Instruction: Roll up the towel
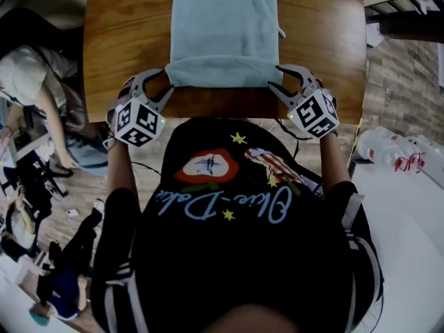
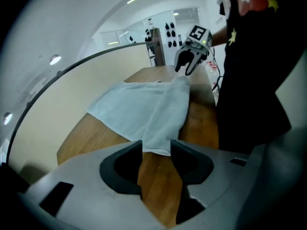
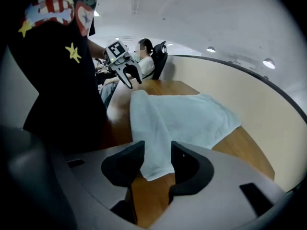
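Note:
A pale blue towel (image 1: pixel 225 26) lies lengthwise on the wooden table (image 1: pixel 125 33), its near end folded over into a thick band. My left gripper (image 1: pixel 161 83) is at the band's left corner and my right gripper (image 1: pixel 277 79) at its right corner. In the left gripper view the jaws (image 2: pixel 156 147) stand open, with the towel's corner (image 2: pixel 144 109) just beyond their tips. In the right gripper view the jaws (image 3: pixel 157 150) stand open with the towel's corner (image 3: pixel 182 116) lying loose between them. Each gripper shows in the other's view, at the band's far end (image 2: pixel 189 61) (image 3: pixel 128 75).
The table's near edge runs just below the folded band, against my body. A person (image 1: pixel 28 75) sits on the floor at the left. Plastic bottles (image 1: pixel 388 151) lie on a white surface at the right. Bare wood flanks the towel on both sides.

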